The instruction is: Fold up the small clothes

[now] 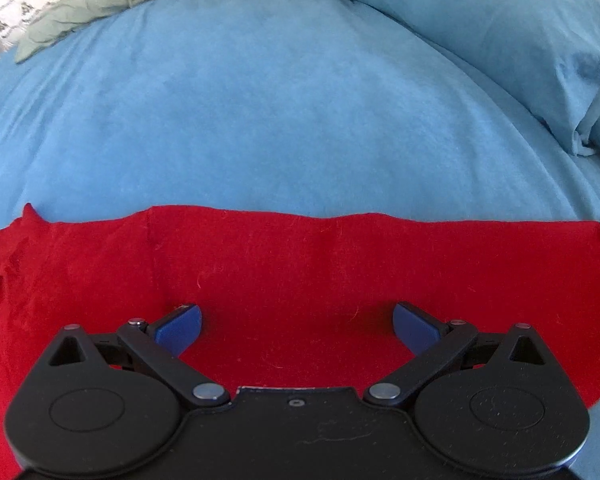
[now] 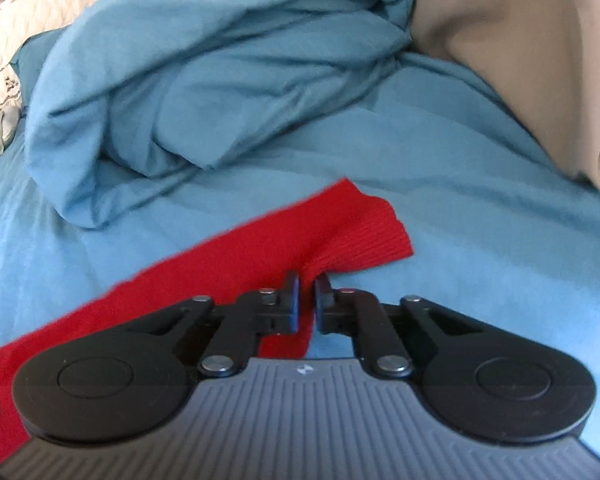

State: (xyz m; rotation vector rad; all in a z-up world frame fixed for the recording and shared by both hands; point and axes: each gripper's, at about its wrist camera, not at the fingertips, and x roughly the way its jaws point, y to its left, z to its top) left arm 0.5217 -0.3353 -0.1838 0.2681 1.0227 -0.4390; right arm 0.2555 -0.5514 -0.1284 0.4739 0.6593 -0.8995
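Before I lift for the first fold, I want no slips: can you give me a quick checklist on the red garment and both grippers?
1. Right gripper shut on red garment near its ribbed edge: ok.
2. Left gripper gripping: not ok, open over the garment.
3. Garment flat: ok in the left view; a ridge at the right gripper.
4. Bedsheet beyond the garment bare: ok.
5. Blue bedding heap apart from the garment: ok.
6. Both grips level: cannot tell.

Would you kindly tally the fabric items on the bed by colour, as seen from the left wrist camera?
Red: 1, the red garment
Blue: 2, the blue sheet and the blue pillow
Green: 1, the green cloth
Total: 4
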